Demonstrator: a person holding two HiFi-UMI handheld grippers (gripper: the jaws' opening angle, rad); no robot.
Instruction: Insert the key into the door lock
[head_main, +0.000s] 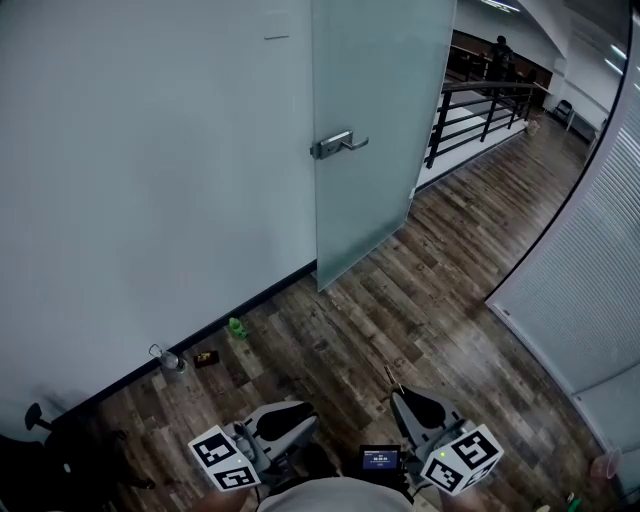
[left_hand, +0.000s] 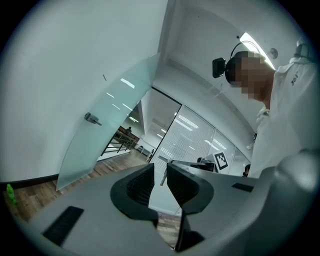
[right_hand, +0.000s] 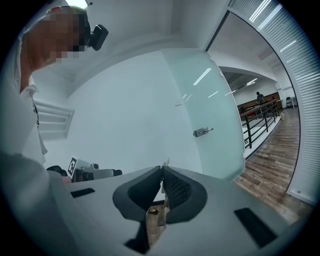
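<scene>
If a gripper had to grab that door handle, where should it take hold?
Likely the door handle by its level bar, near the free end, coming straight at the glass door with one jaw above and one below: the bar lies horizontal and stands off the glass.

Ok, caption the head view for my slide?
Pre-insertion: the right gripper holds the key, left gripper empty, frosted glass door and lever handle ahead.

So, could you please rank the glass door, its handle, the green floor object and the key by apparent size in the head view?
1. frosted glass door
2. door handle
3. green object and key: similarly tiny, key nearer the camera, so unranked.
</scene>
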